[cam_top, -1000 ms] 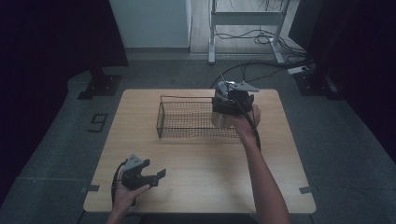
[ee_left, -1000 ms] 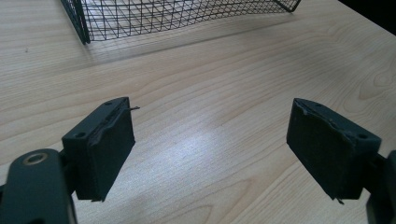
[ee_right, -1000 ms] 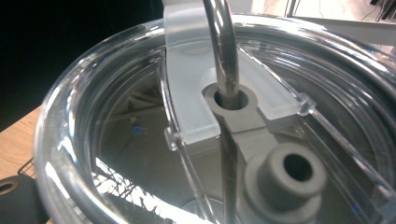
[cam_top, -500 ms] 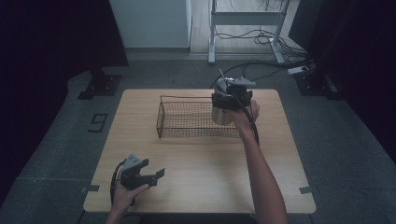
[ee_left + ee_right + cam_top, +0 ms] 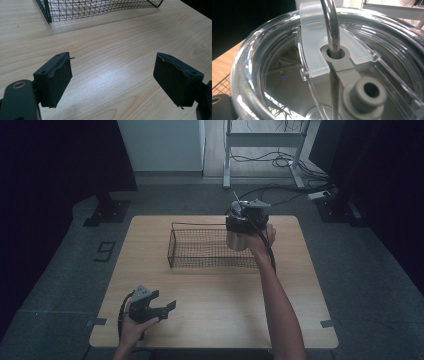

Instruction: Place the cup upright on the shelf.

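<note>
A steel tumbler [image 5: 235, 240] with a clear lid [image 5: 312, 50] and a metal straw [image 5: 330, 25] hangs over the right end of a black wire basket [image 5: 172, 245]. My right gripper [image 5: 245, 220] is shut on its top, and in the right gripper view the lid sits very close, with a black jaw at the lower left. Near the table's front left corner my left gripper [image 5: 164, 300] is open. In the left gripper view its fingers [image 5: 53, 80] hold nothing and stand over bare wood, with the basket [image 5: 100, 7] farther ahead.
The wooden table [image 5: 225, 310] stands on a grey floor. Behind it are a white cabinet [image 5: 160, 145], a metal frame [image 5: 260, 140] with cables, and dark curtains on both sides.
The tumbler in my right gripper has shifted slightly left and lower over the basket's right end. My left gripper has hardly moved.
</note>
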{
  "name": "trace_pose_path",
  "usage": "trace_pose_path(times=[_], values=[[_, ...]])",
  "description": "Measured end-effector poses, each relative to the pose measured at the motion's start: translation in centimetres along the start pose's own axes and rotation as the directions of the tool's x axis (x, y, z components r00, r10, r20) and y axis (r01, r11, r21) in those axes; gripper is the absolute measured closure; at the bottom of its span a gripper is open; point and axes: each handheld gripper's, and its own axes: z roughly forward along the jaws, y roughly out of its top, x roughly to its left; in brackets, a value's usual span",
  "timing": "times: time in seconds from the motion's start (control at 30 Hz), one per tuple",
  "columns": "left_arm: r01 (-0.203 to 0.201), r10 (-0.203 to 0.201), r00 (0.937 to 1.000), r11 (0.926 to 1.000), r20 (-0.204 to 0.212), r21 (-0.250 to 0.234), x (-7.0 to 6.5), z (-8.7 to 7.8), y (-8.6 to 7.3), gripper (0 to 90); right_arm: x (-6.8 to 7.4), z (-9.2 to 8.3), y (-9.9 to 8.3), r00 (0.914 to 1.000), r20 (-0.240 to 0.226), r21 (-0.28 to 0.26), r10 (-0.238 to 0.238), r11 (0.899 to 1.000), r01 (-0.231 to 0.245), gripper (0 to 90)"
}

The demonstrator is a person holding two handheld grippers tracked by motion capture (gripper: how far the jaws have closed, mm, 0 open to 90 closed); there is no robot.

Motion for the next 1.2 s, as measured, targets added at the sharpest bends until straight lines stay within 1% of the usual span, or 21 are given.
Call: trace_pose_path(times=[0.47,0.87,0.97,1.2], values=[[0.003,-0.003,1.0,1.0,-0.004,0.002,0.2,0.1,-0.1,15.5,-0.2,1.6,-0.6,1.0,-0.001,0.021,0.003,1.0,-0.003,3.3],[0.005,-0.005,1.0,1.0,-0.003,-0.001,0.2,-0.1,-0.1,15.4,-0.4,2.8,-1.8,1.0,-0.001,0.046,0.009,0.999,-0.009,3.3],[0.005,-0.005,1.0,1.0,-0.003,0.0,0.3,-0.1,-0.1,15.5,-0.4,3.3,-2.2,1.0,0.0,0.061,0.008,0.998,-0.008,3.2],[0.005,-0.005,1.0,1.0,-0.003,0.0,0.3,0.0,-0.1,15.4,-0.3,3.9,-2.8,1.0,0.001,0.068,0.002,0.998,-0.002,3.2]])
